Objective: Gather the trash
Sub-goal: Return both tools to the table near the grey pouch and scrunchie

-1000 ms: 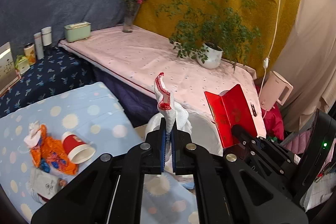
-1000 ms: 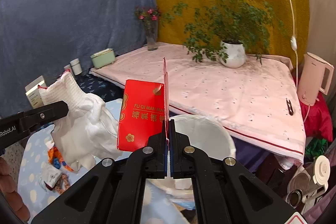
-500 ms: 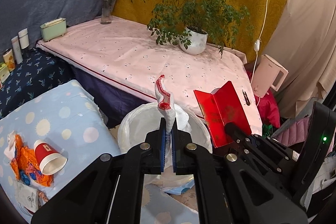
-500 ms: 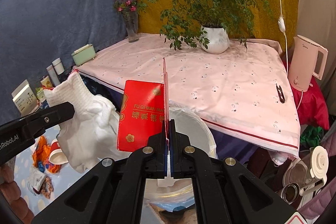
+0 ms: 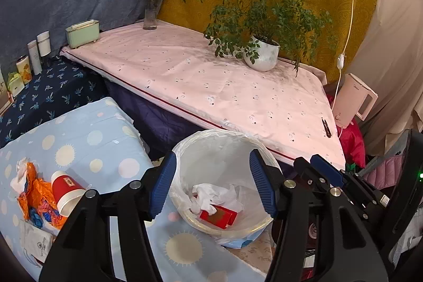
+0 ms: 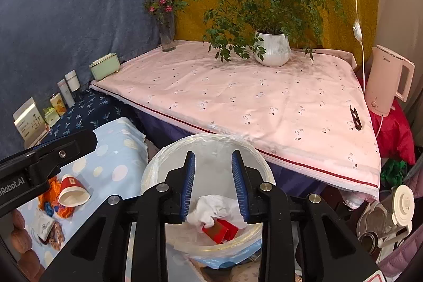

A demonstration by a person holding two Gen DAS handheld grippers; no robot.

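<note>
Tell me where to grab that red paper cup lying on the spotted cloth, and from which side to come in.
Grip the red paper cup across its side wall near the middle, coming from above. It lies tipped over with its open white mouth towards the camera, so the rounded wall faces up. Avoid the thin rim, which would probably crush, and the orange wrapper beside it.

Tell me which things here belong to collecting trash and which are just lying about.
Job: bin; white cloth and red packet inside it; paper cup, orange wrapper, small packet on the table.
Lying about: potted plant, vase, kettle, green box.
</note>
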